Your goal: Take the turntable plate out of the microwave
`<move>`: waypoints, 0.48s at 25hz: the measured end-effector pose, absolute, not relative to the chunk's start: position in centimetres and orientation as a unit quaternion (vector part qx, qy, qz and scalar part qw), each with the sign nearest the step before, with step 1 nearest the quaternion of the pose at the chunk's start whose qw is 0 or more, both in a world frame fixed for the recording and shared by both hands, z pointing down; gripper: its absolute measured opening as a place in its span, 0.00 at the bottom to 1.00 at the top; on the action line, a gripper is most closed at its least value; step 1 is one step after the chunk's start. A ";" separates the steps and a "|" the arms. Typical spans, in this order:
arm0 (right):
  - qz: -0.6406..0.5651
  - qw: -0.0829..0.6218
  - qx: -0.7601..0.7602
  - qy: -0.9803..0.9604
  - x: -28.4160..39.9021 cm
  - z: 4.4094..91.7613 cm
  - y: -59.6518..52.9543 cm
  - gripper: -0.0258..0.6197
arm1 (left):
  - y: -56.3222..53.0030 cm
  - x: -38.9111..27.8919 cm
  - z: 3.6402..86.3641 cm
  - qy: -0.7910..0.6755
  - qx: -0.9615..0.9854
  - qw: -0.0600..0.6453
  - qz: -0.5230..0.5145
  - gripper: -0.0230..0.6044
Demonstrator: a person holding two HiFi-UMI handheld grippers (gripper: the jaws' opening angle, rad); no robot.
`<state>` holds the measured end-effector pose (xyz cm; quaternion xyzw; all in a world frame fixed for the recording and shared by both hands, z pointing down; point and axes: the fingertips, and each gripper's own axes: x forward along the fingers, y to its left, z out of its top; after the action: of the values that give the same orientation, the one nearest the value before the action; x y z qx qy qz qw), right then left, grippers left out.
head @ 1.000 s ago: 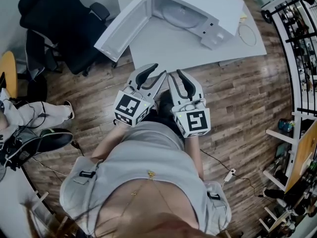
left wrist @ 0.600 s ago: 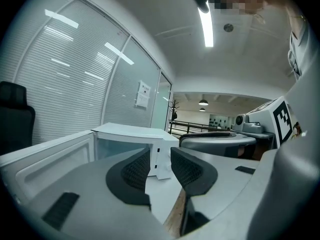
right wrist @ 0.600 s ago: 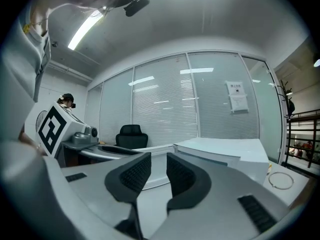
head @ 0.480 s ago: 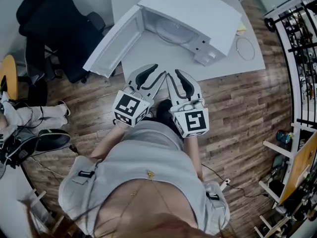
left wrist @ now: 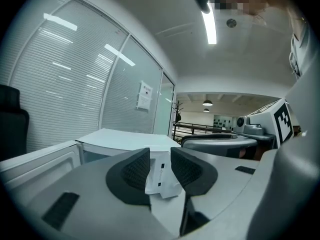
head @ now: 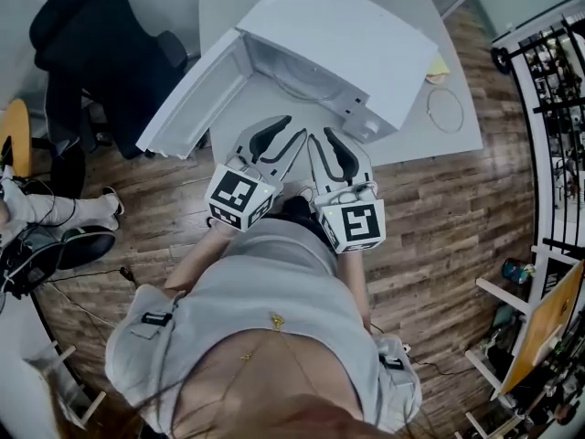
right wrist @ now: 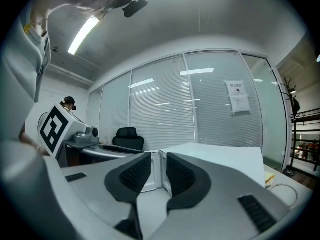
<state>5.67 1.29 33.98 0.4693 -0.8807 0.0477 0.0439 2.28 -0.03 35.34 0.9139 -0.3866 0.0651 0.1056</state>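
Observation:
A white microwave (head: 352, 35) stands on a white table (head: 430, 131) with its door (head: 187, 94) swung open to the left. Through the opening shows part of the glass turntable plate (head: 294, 80), lying inside the cavity. My left gripper (head: 288, 131) and right gripper (head: 322, 140) hover side by side just before the table's near edge, pointing at the microwave and short of it. Both are open with a narrow gap and nothing between the pads. The left gripper (left wrist: 161, 158) looks at the microwave's front corner (left wrist: 160, 176); the right gripper (right wrist: 159, 165) looks at the door (right wrist: 150, 176).
A black office chair (head: 101, 44) stands left of the open door. A wire ring (head: 445, 110) and a yellow note (head: 439, 65) lie on the table right of the microwave. A metal rack (head: 558, 90) lines the right side. A seated person's legs (head: 55, 213) are at the far left.
Both grippers and the camera have moved together towards the table; the microwave now sits closer and lower in the head view. The jaws' gaps look unchanged.

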 end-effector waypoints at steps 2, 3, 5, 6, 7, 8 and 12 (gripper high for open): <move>0.045 0.043 0.465 -0.883 6.4 33.9 0.5 0.19 | -0.8 3.0 35.3 -0.391 0.912 0.105 0.063 0.24; 0.044 0.043 0.462 -0.885 6.8 33.9 0.0 0.19 | -1.2 3.3 35.2 -0.392 0.912 0.104 0.062 0.24; 0.041 0.044 0.454 -0.889 7.1 33.9 -0.7 0.19 | -1.7 3.7 35.3 -0.396 0.911 0.102 0.061 0.24; 0.040 0.045 0.450 -0.891 7.2 34.0 -1.0 0.19 | -2.0 3.9 35.3 -0.397 0.910 0.101 0.059 0.24; 0.039 0.047 0.447 -0.893 7.4 34.1 -1.3 0.19 | -2.2 4.1 35.4 -0.398 0.910 0.100 0.057 0.24; 0.037 0.048 0.445 -0.893 7.5 34.2 -1.6 0.19 | -2.5 4.3 35.5 -0.398 0.910 0.100 0.055 0.24; 0.040 0.047 0.447 -0.892 7.8 34.3 -2.6 0.19 | -3.2 4.6 35.6 -0.391 0.913 0.104 0.050 0.24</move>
<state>7.77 -2.57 34.35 0.4474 -0.8922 0.0396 0.0470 4.64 -3.17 35.61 0.9131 -0.3910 0.0501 0.1042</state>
